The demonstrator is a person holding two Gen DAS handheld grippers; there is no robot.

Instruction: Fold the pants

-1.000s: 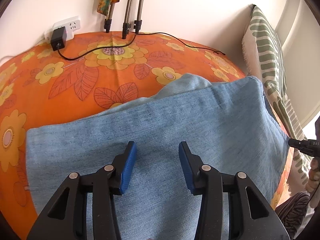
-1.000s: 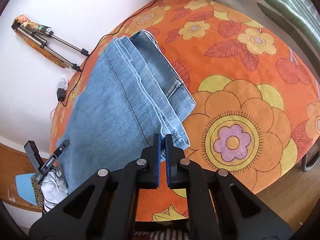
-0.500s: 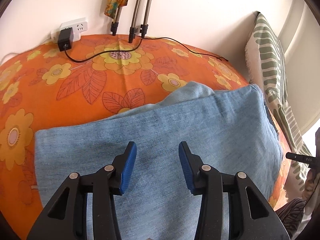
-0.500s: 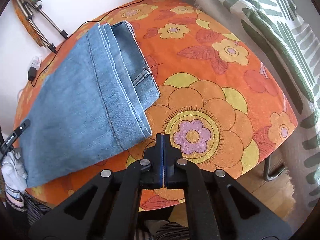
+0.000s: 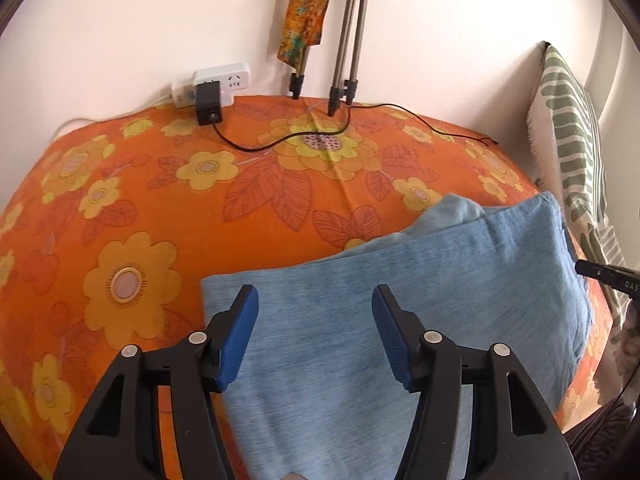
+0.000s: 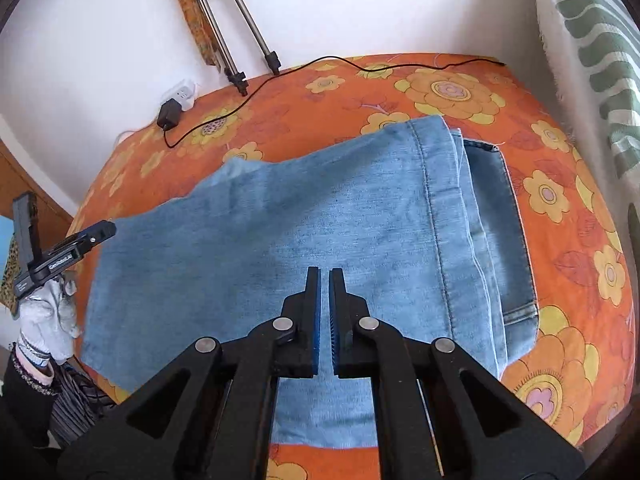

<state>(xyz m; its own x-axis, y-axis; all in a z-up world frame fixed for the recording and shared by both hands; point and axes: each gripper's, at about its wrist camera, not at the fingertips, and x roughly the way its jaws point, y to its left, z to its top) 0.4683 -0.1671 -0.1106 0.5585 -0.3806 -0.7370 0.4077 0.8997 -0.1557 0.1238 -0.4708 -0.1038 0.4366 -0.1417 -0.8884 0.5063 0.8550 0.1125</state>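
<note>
The pants (image 6: pixel 304 220) are blue jeans. They lie folded flat on the counter (image 5: pixel 120 208), which has an orange cloth with yellow flowers on it. They sit near the front edge of the counter, more toward the right side. In the right wrist view, the hem ends and a darker layer under them show on the right of the pile.

The left claw (image 5: pixel 315 330) is released, with its blue pads (image 5: pixel 240 332) spread wide. It hangs over the left part of the pants and holds nothing.

The right claw (image 6: pixel 325 312) is clenched almost all the way, with just a thin slit between its pads. It is over the middle of the pants and nothing is in it.

At the back edge of the counter, by the wall, is a white power strip (image 5: pixel 218 84) with a black plug (image 5: pixel 208 106) in it. A thin black cord (image 5: pixel 320 136) runs from the plug across the cloth to the right. Tripod legs (image 5: pixel 346 52) stand at the back edge too, with a bright cloth (image 5: pixel 306 12) hanging by them. A green and white striped cushion (image 5: pixel 572 140) leans at the right side.
</note>
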